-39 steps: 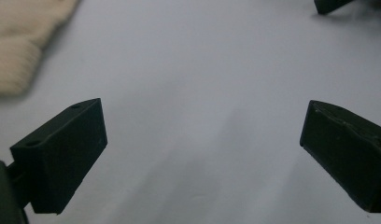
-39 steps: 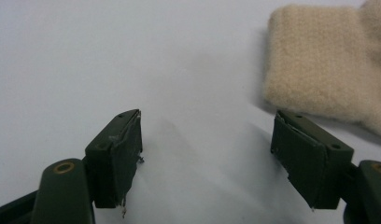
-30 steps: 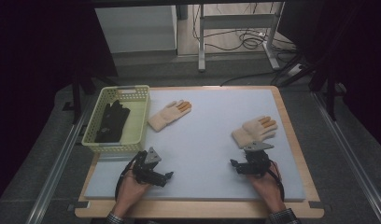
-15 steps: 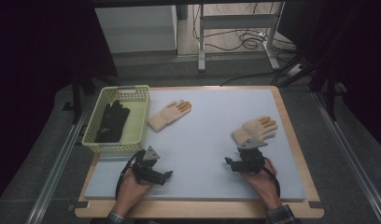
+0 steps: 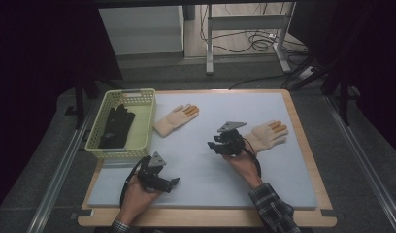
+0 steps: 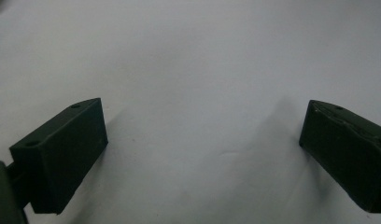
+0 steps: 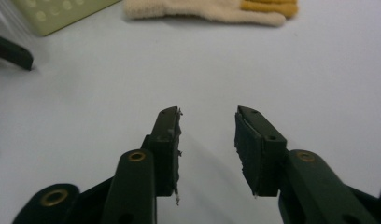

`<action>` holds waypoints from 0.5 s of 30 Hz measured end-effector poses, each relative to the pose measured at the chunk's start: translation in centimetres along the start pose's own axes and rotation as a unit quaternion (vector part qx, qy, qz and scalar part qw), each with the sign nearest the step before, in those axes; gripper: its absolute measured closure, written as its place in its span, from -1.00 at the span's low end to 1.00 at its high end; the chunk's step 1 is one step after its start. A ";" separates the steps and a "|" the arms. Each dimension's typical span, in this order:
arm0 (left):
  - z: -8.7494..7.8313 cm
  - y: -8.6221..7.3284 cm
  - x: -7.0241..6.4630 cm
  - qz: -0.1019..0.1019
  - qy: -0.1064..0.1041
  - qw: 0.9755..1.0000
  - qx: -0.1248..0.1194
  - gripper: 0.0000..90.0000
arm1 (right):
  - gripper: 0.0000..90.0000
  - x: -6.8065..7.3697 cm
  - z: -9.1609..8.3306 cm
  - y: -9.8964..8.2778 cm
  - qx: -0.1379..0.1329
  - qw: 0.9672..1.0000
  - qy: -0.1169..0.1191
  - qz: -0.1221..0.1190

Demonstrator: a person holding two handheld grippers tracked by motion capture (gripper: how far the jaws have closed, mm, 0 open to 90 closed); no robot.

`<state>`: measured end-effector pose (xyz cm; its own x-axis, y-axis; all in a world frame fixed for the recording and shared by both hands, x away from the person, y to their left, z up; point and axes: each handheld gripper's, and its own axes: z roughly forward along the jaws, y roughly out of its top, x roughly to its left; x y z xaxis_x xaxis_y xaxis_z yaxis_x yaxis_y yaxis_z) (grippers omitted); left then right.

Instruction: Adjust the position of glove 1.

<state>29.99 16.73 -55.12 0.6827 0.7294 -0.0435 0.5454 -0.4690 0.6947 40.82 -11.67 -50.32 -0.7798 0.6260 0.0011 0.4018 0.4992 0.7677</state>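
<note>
Hovering above the middle of the pale blue bench (image 5: pixel 196 194), the right tool (image 7: pixel 206 122) has just been closing, nothing between its part-spread jaws; the left tool (image 6: pixel 202 140) rests released near the front edge. One cream knitted glove with orange fingertips (image 5: pixel 175 118) lies beside the yellow-green plastic basket (image 5: pixel 138 97), ahead of it. Narrowed jaws may skid over flat fabric, nudging it away.

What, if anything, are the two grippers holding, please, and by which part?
Nothing: the left gripper is open over bare mat, and the right gripper, jaws just closing, has nothing between them.
</note>
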 end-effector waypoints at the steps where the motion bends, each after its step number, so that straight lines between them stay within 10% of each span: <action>1: 0.0 0.0 0.0 0.000 0.000 1.000 0.000 -0.98 | 0.38 0.1 0.6 0.5 0.001 1.000 -0.001 -0.004; 15: 0.0 0.0 0.0 0.002 0.000 1.000 -0.001 -0.98 | 0.38 0.8 8.6 5.4 0.007 1.000 0.016 -0.011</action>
<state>30.00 16.76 -55.13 0.6845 0.7278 -0.0415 0.5426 -0.4706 0.6958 46.46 -3.32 -51.69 -0.8036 0.5951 0.0046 0.3904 0.5213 0.7589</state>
